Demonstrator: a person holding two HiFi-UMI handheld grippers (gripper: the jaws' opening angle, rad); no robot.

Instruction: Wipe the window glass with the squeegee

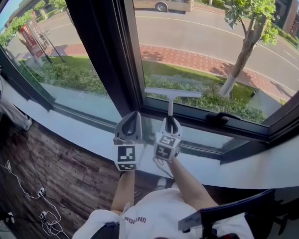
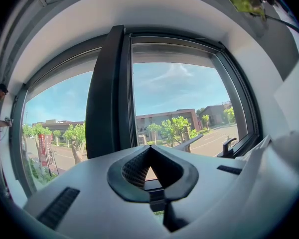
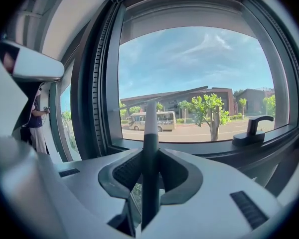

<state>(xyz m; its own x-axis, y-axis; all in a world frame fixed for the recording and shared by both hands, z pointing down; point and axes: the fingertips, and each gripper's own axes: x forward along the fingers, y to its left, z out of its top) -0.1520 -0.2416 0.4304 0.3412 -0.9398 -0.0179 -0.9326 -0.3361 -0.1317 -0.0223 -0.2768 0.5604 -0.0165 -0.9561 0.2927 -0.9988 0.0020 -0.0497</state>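
Observation:
A squeegee with a pale blade and a dark handle stands upright in front of the low part of the window glass. My right gripper is shut on the handle, and the blade runs crosswise above the jaws. Whether the blade touches the pane I cannot tell. Just left of it, over the sill, my left gripper is shut with nothing in it. In the left gripper view its tips meet, and the squeegee shows beyond to the right.
A dark mullion divides the panes left of the grippers. A black window handle sits on the lower frame to the right. The white sill runs below. A person stands at the far left; cables lie on the floor.

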